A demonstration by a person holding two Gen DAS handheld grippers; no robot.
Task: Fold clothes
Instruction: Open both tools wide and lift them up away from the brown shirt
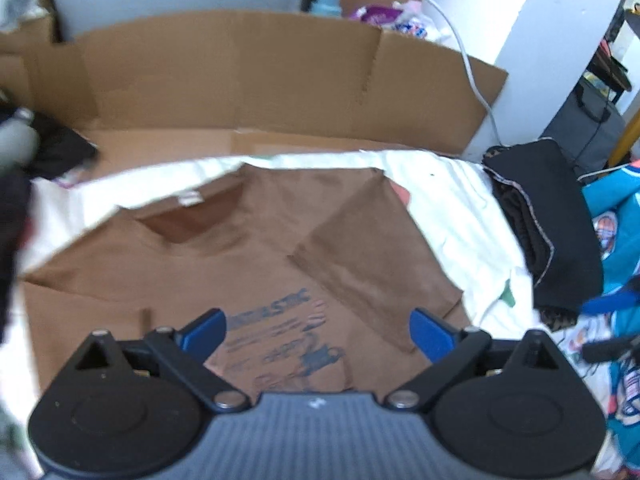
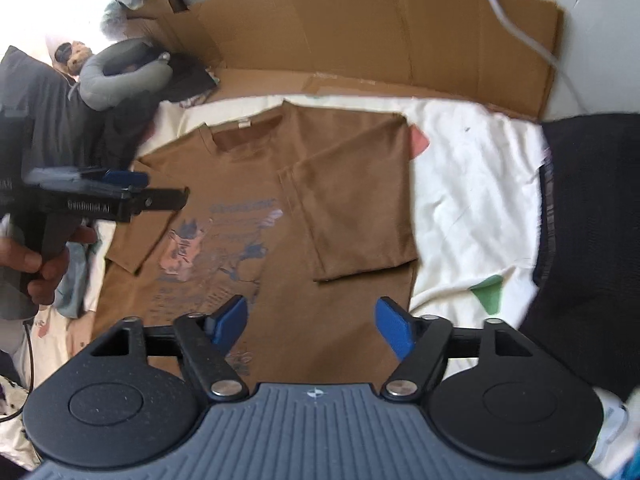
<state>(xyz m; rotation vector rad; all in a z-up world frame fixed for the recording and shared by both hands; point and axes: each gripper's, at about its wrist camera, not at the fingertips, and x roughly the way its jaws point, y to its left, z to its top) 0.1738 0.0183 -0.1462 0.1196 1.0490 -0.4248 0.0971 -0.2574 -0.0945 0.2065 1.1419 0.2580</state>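
Two spread tongs point(image 1: 318, 330) point(image 2: 311, 326), one shirt point(image 2: 248, 200)

Right gripper point(image 2: 310, 326): blue fingers point(image 2: 394, 330) on black linkage arms, silver pivot screws, two round black discs flanking a ribbed grey body with a small white mark. Left gripper point(image 1: 318, 332) matches. At left frame edge, a hand point(image 2: 30, 262) on a black handle with white lettering, a black cable below.
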